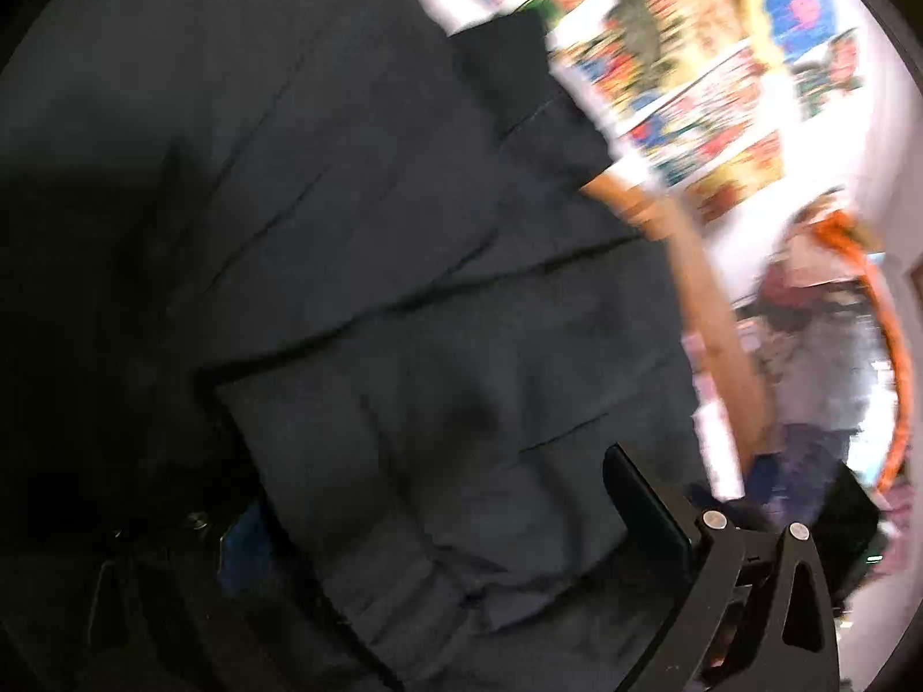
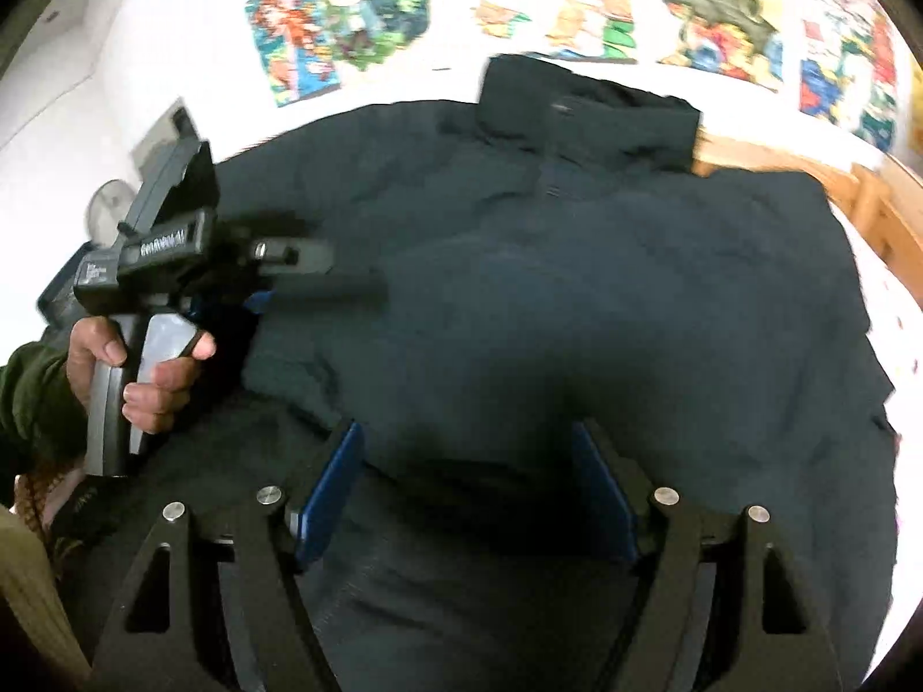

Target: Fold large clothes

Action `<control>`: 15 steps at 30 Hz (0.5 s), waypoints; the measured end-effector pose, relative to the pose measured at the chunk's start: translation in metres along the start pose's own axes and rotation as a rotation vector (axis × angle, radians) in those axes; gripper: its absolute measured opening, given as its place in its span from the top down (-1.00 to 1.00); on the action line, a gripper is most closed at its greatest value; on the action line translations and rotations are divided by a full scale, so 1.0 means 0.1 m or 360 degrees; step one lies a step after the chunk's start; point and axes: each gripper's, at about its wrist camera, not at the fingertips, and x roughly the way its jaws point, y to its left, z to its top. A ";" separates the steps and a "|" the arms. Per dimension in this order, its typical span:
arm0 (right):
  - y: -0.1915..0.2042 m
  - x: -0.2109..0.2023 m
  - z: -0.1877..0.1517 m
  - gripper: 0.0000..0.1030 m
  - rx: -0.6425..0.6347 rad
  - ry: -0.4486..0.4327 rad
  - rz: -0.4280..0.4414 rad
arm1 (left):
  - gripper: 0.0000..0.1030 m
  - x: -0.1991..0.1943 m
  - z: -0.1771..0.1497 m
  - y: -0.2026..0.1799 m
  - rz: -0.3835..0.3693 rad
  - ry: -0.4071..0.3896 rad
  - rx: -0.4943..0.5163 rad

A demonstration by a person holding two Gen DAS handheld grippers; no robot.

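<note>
A large dark navy jacket [image 2: 577, 265] lies spread on a bed with its collar [image 2: 588, 109] at the far side. My right gripper [image 2: 467, 484] is open, its blue-padded fingers apart just above the jacket's near part. My left gripper [image 2: 323, 282], held in a hand, reaches over the jacket's left side. In the left wrist view the jacket [image 1: 404, 300] fills most of the frame and drapes between the left gripper's [image 1: 438, 519] spread fingers; one finger [image 1: 646, 501] shows clearly, and the other is in shadow. The view is blurred.
A white bedsheet with colourful cartoon prints [image 2: 721, 6] lies beyond the jacket. A wooden bed frame edge [image 2: 807, 173] runs along the right. A cluttered room area with an orange hoop [image 1: 888, 346] shows at the right of the left wrist view.
</note>
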 end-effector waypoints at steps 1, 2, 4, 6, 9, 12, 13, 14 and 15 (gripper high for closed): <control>-0.07 -0.04 -0.03 -0.35 0.0024 0.0004 -0.0022 | -0.98 0.02 -0.03 -0.03 0.0036 -0.0006 0.0032; -0.13 -0.05 -0.01 -0.35 0.0046 0.0005 -0.0042 | -0.97 0.02 -0.07 -0.07 0.0074 -0.0018 0.0073; -0.24 -0.10 -0.03 -0.35 0.0073 -0.0012 -0.0072 | -0.81 0.01 -0.12 -0.11 0.0163 -0.0033 0.0118; -0.32 -0.15 -0.05 -0.35 0.0076 -0.0031 -0.0122 | 0.03 0.00 -0.13 -0.15 0.0344 -0.0062 0.0128; -0.39 -0.19 0.11 -0.35 0.0045 -0.0085 -0.0210 | 0.78 -0.11 -0.13 -0.17 0.0506 -0.0137 0.0147; -0.48 -0.23 0.37 -0.35 0.0035 -0.0140 -0.0332 | 0.87 -0.28 -0.18 -0.35 0.0541 -0.0249 0.0246; -0.53 -0.24 0.48 -0.35 0.0041 -0.0174 -0.0370 | 0.88 -0.37 -0.19 -0.40 0.0538 -0.0289 0.0267; -0.59 -0.24 0.59 -0.35 0.0049 -0.0212 -0.0374 | 0.88 -0.47 -0.20 -0.41 0.0530 -0.0329 0.0279; -0.62 -0.23 0.67 -0.35 0.0054 -0.0238 -0.0365 | 0.88 -0.56 -0.20 -0.44 0.0529 -0.0371 0.0288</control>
